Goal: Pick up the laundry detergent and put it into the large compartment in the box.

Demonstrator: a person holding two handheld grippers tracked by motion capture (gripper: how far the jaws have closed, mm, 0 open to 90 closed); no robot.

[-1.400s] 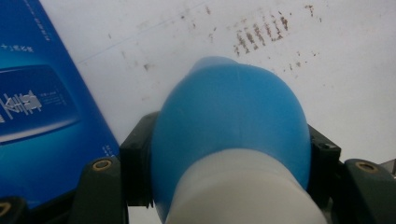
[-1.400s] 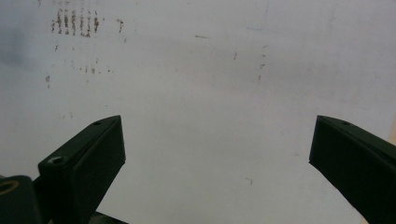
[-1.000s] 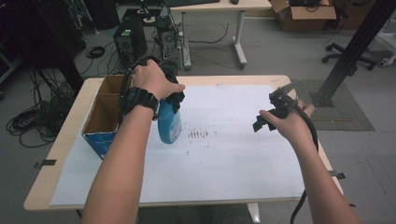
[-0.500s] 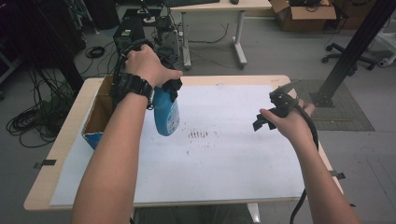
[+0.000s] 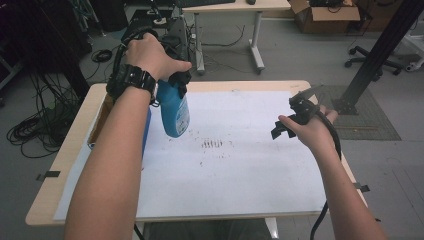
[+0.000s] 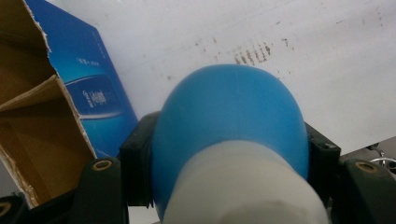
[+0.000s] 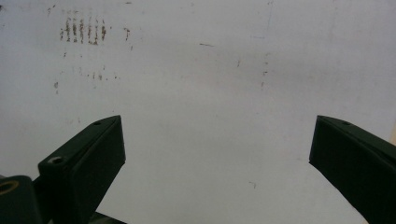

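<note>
High view: the left gripper (image 5: 175, 80) holds a blue bottle (image 5: 173, 111) in the air, its long axis near upright and the base hanging down above the white sheet (image 5: 240, 180) that covers the bench (image 5: 60, 165). The bottle hangs just to the right of the open cardboard box (image 5: 100, 122) at the bench's left edge, so the left hand is the one nearer the box. The right gripper (image 5: 295, 117) hovers well apart from the box, over the sheet's right half.

Left gripper view: the jaws press on both sides of the blue bottle (image 6: 231, 135) near its white upper part, closed firmly on it. The box (image 6: 42, 107), with its blue printed side and open brown inside, lies left of and below the bottle; dark smudges (image 6: 252, 52) mark the sheet beyond.

Right gripper view: the jaws of the right gripper (image 7: 217, 158) stand wide apart and hold nothing, with bare sheet under them. The smudges (image 7: 81, 30) lie ahead and to the left, on the box's side.
</note>
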